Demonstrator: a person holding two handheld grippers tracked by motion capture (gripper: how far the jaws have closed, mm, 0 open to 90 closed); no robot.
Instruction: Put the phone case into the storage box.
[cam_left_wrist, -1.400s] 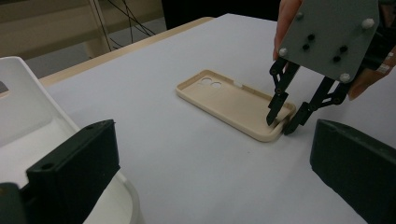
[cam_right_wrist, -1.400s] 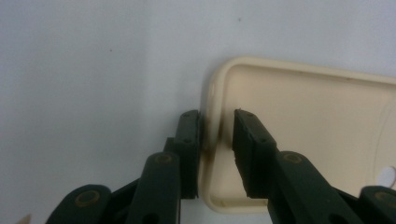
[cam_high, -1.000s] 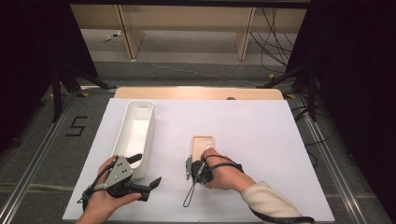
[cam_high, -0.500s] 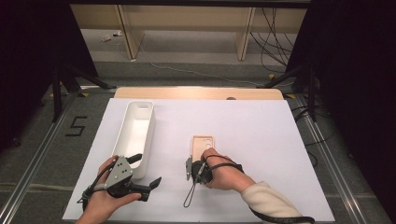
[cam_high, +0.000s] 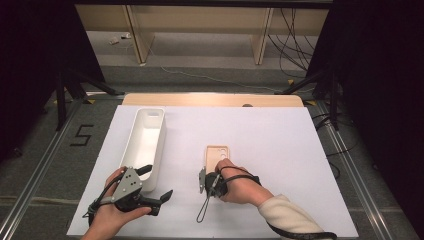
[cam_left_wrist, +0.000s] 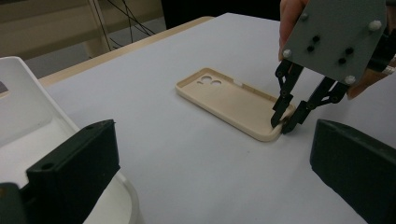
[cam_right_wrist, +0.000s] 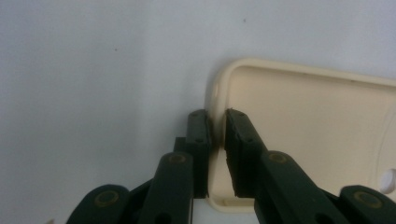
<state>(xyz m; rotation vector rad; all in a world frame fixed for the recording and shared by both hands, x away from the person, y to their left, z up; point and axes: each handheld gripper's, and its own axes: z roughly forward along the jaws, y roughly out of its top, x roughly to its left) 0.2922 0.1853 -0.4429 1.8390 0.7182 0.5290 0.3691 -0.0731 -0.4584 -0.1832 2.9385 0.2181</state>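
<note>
— Gripping the phone case (cam_left_wrist: 231, 100) is the step now, I think. The right gripper (cam_right_wrist: 218, 140) has just been closing its jaws, and they pinch the near wall of the case, one jaw outside, one inside. The case lies flat on the white tabletop (cam_high: 280, 135), open side up.

— And the left gripper (cam_high: 157, 187)?

— Its jaws stand apart and hold nothing, at the near end of the white bin (cam_high: 145, 140).

— What is next?

— Probably a careful lift, with the pinch kept firm, because the wall is thin and may slip out.
</note>
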